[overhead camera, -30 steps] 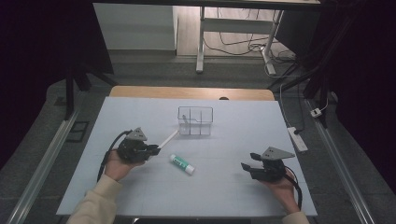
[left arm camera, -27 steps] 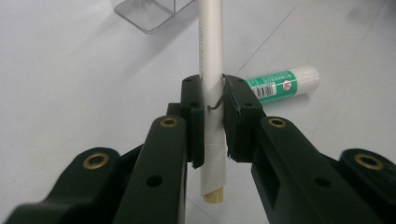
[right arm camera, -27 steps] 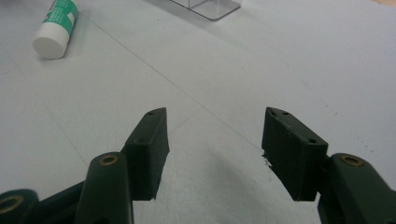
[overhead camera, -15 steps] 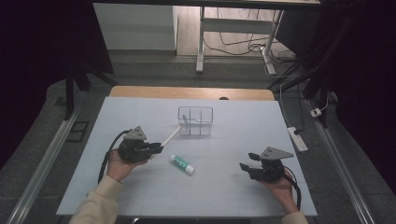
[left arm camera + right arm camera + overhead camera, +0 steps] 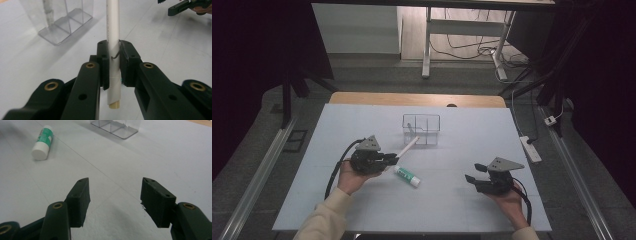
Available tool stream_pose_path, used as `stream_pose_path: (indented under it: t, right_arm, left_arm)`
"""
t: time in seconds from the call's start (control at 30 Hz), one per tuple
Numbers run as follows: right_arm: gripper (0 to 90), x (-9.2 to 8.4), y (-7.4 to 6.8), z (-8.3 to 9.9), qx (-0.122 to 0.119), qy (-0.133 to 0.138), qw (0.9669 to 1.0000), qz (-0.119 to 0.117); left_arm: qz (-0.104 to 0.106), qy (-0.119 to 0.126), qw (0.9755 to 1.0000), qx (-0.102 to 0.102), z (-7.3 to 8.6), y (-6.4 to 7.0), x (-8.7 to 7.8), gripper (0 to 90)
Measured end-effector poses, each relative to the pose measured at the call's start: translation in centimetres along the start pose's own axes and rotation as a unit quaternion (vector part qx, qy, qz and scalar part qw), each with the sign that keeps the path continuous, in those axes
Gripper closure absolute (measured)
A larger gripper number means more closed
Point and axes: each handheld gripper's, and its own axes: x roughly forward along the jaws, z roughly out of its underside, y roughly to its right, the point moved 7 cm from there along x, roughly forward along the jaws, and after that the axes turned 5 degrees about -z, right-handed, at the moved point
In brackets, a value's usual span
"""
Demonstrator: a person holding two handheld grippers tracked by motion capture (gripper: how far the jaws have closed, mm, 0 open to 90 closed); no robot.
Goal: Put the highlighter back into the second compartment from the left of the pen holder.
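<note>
Left tongs (image 5: 393, 159) are seen clamped on a white tube (image 5: 113, 37), gripped near its lower end, with a tan tip protruding just behind the pads in the left gripper view. Both pads (image 5: 104, 62) are pressed against the tube's sides. From the high view, the tube (image 5: 407, 148) is seen extending forward from the left tongs, tilted toward a clear compartmented organizer (image 5: 421, 129) that stands on the counter (image 5: 462, 200) just beyond the tube's far end; whether the tube touches the organizer cannot be told. A slim object is observed standing in the organizer's left compartment (image 5: 48, 15). A white glue stick with a green label (image 5: 407, 176) is noted lying flat on the counter, just beside the left tongs on the side facing the right tongs, untouched. Right tongs (image 5: 473, 179) are held wide apart with nothing between the pads (image 5: 155, 197), low over bare counter; the glue stick (image 5: 43, 142) and the organizer (image 5: 115, 127) are seen well ahead of them, apart from the jaws.
</note>
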Motion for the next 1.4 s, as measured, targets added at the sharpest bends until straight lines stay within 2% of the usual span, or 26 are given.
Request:
stream_pose_path:
  t: [0.5, 1.4]
  right_arm:
    - [39.6, 1.0, -1.7, -1.7, -0.003, 0.027, 0.9994, -0.023]
    - [39.7, 2.2, -3.8, -3.4, -0.004, 0.049, 0.9974, -0.052]
  left_arm:
    - [0.020, 0.000, 0.9996, 0.021, -1.2, 2.2, 2.2, 78.9]
    - [0.037, -0.012, 0.9983, 0.045, -1.6, 4.3, 4.3, 78.8]
